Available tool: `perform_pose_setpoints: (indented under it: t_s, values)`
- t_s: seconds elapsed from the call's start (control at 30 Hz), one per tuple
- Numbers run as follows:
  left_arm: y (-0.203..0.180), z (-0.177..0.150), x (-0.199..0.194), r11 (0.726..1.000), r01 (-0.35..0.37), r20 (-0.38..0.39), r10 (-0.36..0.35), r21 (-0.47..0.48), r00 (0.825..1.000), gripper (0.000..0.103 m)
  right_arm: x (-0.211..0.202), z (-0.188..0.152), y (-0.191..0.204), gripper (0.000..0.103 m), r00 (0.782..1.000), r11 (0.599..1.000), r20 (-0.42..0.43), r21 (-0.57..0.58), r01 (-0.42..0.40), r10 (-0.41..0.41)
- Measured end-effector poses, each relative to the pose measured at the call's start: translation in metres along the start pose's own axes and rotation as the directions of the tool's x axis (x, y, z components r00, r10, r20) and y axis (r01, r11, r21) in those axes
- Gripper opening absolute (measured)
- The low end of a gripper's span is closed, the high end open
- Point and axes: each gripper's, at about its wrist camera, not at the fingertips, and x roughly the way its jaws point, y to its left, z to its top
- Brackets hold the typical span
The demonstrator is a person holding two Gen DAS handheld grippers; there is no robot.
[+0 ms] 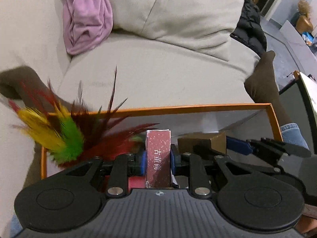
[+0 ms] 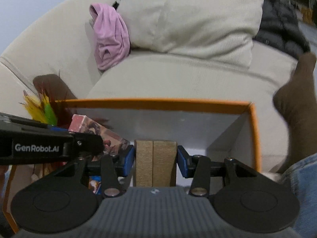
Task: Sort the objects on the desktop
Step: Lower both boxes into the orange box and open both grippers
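My left gripper is shut on a dark red card box with white characters, held upright over the orange-rimmed box. The same red box shows in the right wrist view, with the left gripper's body in front of it. My right gripper is shut on a tan cardboard box, also inside the orange-rimmed box; the tan box shows in the left wrist view. A feather shuttlecock with red, yellow and green feathers leans at the box's left side.
The orange-rimmed box rests on a beige sofa. A pink cloth lies at the sofa's back left, a black jacket at the right. A person's brown-socked foot is beside the box's right side.
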Motion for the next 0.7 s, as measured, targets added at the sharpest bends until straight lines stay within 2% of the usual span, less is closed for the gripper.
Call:
perform_pose_setpoints:
  t_s: [0.27,0.4,0.47,0.57,0.7]
  values:
    - [0.008,-0.007,-0.002,0.997,0.07,0.018,-0.07,-0.025,0.997,0.03,-0.007,-0.01,0.004,0.048,0.996,0.999,-0.087,-0.03,-0.022,0.019]
    - [0.011,-0.012,-0.011,0.996,0.09,0.063,-0.088,-0.026,0.994,0.03,-0.009,-0.014,0.005,0.047,0.996,0.999,-0.087,-0.032,-0.016,0.014]
    - [0.013,-0.013,-0.014,0.994,0.104,0.084,-0.101,-0.029,0.991,0.03,-0.005,-0.012,0.003,0.047,0.997,1.0,-0.079,0.012,-0.013,0.014]
    - [0.014,-0.013,-0.018,0.992,0.117,0.105,-0.112,-0.04,0.988,0.03,-0.001,-0.005,-0.004,0.035,0.999,0.993,-0.048,0.116,-0.02,0.026]
    - [0.019,-0.016,-0.02,0.987,0.148,0.119,-0.139,-0.065,0.983,0.03,0.008,-0.002,-0.009,0.034,0.995,0.975,-0.049,0.213,-0.07,0.083]
